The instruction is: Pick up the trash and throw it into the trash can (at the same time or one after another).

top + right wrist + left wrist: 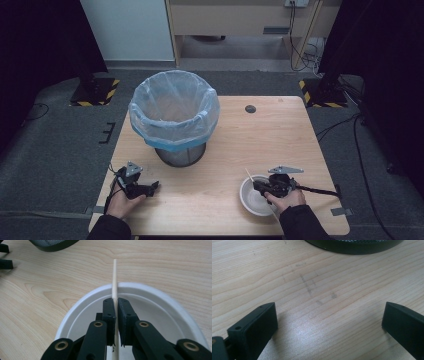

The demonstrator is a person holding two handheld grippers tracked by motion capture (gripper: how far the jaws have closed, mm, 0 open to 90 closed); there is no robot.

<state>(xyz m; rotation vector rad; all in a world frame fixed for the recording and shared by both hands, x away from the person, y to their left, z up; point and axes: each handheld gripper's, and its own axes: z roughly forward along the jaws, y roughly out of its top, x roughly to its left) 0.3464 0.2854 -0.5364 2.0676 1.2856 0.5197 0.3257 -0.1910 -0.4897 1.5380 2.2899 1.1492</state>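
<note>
Pale, thin wooden stick [114, 280] over white bowl [160, 293]

The wooden stick [114, 277] is cut off at the bottom edge of the right gripper view, its lower end hidden between the jaws. The waste bin [352, 246] is cropped to a dark mesh base, and the bowl [160, 297] is perhaps half hidden.
</note>
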